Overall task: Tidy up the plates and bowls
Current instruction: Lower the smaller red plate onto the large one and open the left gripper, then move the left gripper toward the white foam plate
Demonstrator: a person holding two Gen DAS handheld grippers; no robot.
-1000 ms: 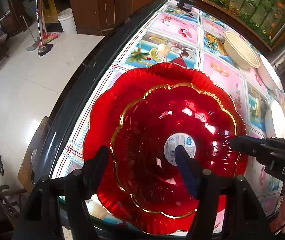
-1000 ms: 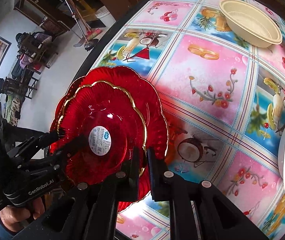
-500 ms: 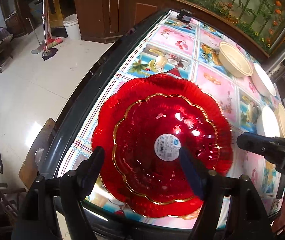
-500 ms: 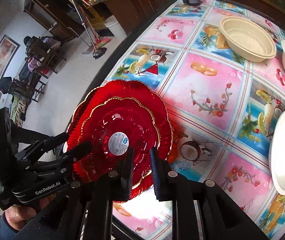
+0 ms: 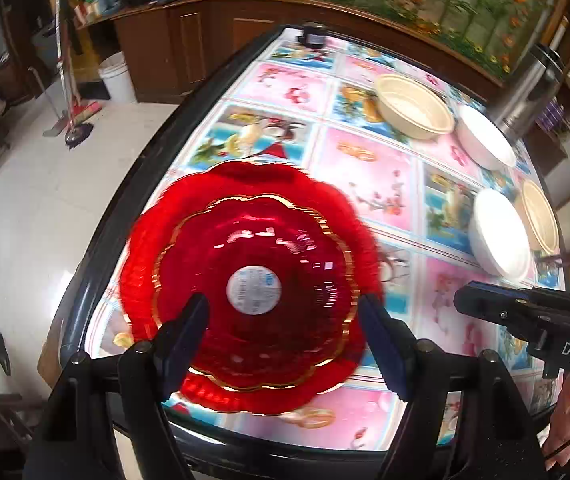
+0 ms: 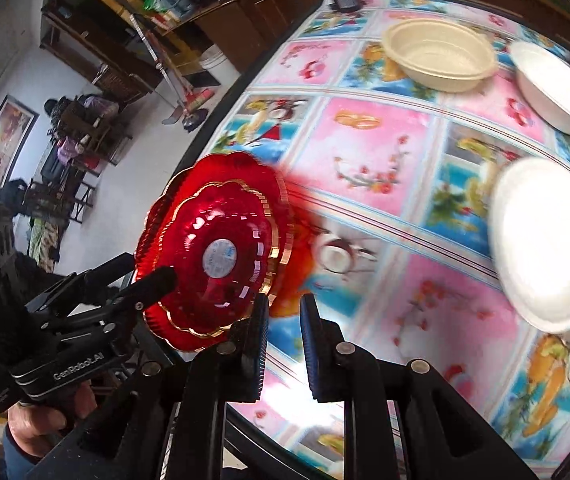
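Two red scalloped plates lie stacked at the table's near left corner, a smaller gold-rimmed plate on a larger red plate. My left gripper hovers above them, open wide, with nothing held. My right gripper hangs just right of the stack. Its jaws stand a narrow gap apart with nothing between them.
Farther along the patterned tablecloth are a beige bowl, a white bowl, another white bowl and a second beige bowl. A steel flask stands at the far right. The table's dark edge drops to the floor.
Both grippers have risen and drawn back from the red plates, which stay stacked on the table. The right gripper's jaws have parted slightly and come off the plates' rim.
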